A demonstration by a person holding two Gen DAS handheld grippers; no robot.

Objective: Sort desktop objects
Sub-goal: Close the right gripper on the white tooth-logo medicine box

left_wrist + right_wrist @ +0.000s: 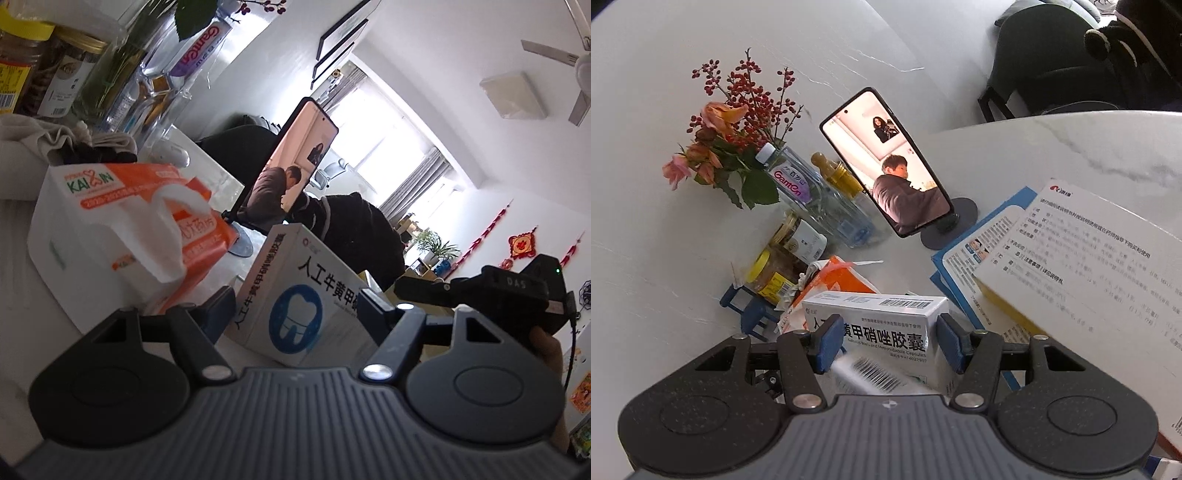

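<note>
Both claws bracket the white cardboard medicine box with a blue tooth emblem [299,314], tilted just above the marble tabletop [1052,147]: left gripper [295,308] pinching its ends, right gripper [886,336] seemingly gripping too; next, place it deliberately.

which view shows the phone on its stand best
The right wrist view: the phone faces the camera, whole screen visible, with its round stand beneath. The left wrist view catches the phone obliquely, with its lower end hidden behind the medicine box.
</note>
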